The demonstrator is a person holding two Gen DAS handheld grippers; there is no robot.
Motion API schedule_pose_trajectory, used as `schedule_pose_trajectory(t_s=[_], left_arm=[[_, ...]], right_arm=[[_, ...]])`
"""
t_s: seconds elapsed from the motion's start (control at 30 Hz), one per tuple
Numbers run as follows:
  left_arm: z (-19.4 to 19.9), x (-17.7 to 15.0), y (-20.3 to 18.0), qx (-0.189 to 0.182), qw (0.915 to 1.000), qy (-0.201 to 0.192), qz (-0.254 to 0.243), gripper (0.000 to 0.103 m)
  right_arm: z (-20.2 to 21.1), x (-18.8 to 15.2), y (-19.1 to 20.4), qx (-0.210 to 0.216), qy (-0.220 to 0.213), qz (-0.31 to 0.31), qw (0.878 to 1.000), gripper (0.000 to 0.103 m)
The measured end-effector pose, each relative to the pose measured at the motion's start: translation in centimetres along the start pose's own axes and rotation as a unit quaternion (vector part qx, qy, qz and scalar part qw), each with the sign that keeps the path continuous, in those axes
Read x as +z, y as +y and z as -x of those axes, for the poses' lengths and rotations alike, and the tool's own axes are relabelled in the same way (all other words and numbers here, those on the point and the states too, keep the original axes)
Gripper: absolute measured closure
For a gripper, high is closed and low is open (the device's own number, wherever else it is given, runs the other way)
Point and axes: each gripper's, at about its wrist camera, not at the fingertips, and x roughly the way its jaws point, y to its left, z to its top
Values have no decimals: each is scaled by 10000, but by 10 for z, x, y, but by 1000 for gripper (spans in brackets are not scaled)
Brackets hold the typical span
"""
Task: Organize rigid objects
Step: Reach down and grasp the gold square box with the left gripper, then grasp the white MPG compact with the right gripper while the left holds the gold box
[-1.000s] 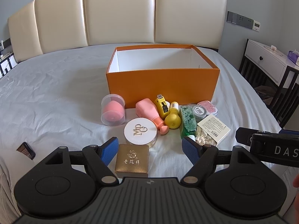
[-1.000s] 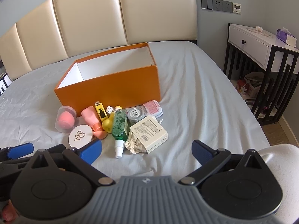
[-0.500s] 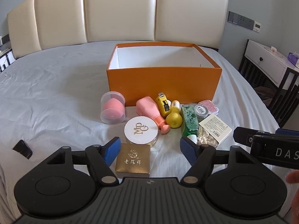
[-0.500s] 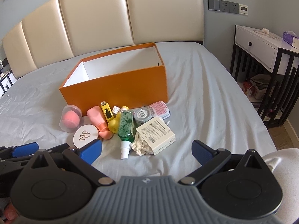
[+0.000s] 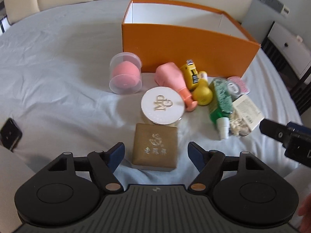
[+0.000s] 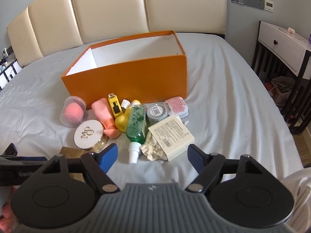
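- The left claw hung over the bed, its jaws spread and having just widened a little, with the gold box lying between the blue fingertips, untouched by either.
- The right claw was released too, its jaws having just narrowed; a white spray-bottle cap and crumpled cloth lay between the tips without contact.
- The orange box stood open on the sheet, its white inside bare where visible.
- In front of it lay a cluster: a clear tub holding a pink sponge, a round white compact just beyond the gold box, a pink bottle, a yellow bottle, a green spray bottle and a labelled white carton.
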Motion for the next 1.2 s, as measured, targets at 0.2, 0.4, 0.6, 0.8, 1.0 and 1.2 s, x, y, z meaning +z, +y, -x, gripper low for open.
schedule_pose_trajectory(t_s=[0.2, 0.4, 0.6, 0.8, 1.0, 1.2], left_arm=[[-28, 11, 2, -2, 9987, 502, 114, 14], [-49, 16, 1, 25, 9964, 840, 70, 22], [-54, 17, 8, -49, 9954, 943, 152, 35], [-35, 30, 33, 262, 9968, 558, 502, 36], [-26, 54, 69, 609, 9958, 250, 634, 36], [-38, 65, 83, 470, 9953, 248, 816, 36]], right_arm=[[-24, 11, 10, 268, 184, 124, 9994, 25], [-47, 15, 26, 497, 373, 398, 9973, 30], [-65, 22, 43, 750, 475, 584, 9943, 33], [-78, 32, 56, 872, 493, 608, 9931, 42], [-96, 30, 87, 1001, 673, 1065, 9870, 42], [-115, 25, 116, 853, 764, 1527, 9816, 29]])
